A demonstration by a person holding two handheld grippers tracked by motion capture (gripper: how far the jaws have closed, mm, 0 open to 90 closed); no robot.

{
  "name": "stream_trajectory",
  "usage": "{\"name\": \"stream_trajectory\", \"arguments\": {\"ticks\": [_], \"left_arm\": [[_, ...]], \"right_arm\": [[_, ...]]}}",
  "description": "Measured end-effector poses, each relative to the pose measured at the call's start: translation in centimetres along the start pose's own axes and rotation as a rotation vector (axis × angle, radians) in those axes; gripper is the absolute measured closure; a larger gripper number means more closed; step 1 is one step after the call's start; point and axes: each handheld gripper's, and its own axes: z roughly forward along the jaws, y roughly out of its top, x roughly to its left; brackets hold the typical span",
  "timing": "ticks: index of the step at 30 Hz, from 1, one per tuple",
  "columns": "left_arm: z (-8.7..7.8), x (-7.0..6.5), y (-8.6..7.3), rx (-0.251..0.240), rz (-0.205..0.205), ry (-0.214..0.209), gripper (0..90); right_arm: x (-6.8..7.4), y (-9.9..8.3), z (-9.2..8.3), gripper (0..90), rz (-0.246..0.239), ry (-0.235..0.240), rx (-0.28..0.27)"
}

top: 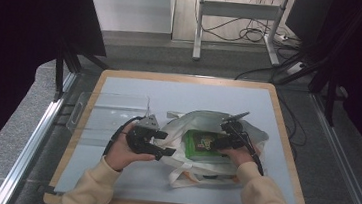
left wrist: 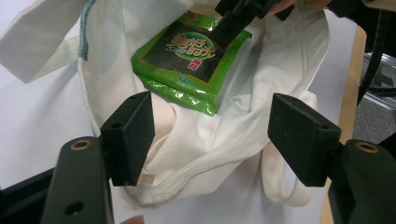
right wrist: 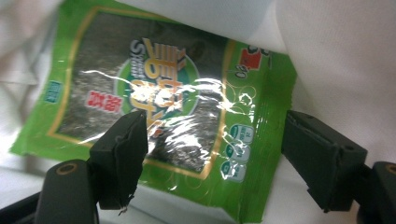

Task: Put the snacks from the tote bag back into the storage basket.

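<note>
Green seaweed packet [top: 201,144] lying inside the mouth of the white cloth bag [top: 181,132], lower centre of the high view, on the pale table mat [top: 120,83]. Left gripper [left wrist: 211,135] released, jaws wide astride the bag's rim, pads clear of cloth. Right gripper [right wrist: 212,154] also spread open, hovering just over the packet's lower edge, gripping nothing. Clear plastic tray [top: 102,117] at left.

A glossy green snack packet [left wrist: 189,63] with a dark, gold-edged panel lies in a cream-white cloth bag [left wrist: 233,135].
</note>
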Motion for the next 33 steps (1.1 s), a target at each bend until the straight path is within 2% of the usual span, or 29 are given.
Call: {"name": "stream_trajectory", "arguments": {"ticks": [6,12,15,20,25,26,31,33], "left_arm": [[0.2,-0.2,0.0,-0.005,0.002,-0.008,32.1],[0.2,-0.2,0.0,-0.01,0.005,-0.009,32.1],[0.1,-0.2,0.0,-0.011,0.006,-0.012,32.1],[0.2,-0.2,0.0,-0.008,0.009,-0.008,32.2],[0.2,-0.2,0.0,-0.001,0.025,-0.016,32.0],[0.2,-0.2,0.0,-0.002,0.026,-0.018,32.0],[0.2,-0.1,0.0,-0.004,0.03,-0.016,32.0],[0.3,-0.2,-0.1,-0.01,0.019,-0.016,31.9]], "right_arm": [[-0.4,0.1,1.0,19.1,0.055,-0.017,0.038],[-0.8,0.3,1.7,17.0,0.093,0.017,0.073],[-0.8,0.4,1.7,19.5,0.1,0.02,0.072],[-0.8,0.3,1.4,36.0,0.091,0.039,0.058],[-0.9,0.2,1.2,58.1,0.103,0.119,0.055],[-0.9,0.2,1.2,60.3,0.105,0.13,0.055],[-1.5,0.1,0.9,76.7,0.121,0.163,0.049],[-1.7,0.0,0.7,83.6,0.131,0.167,0.049]]}}
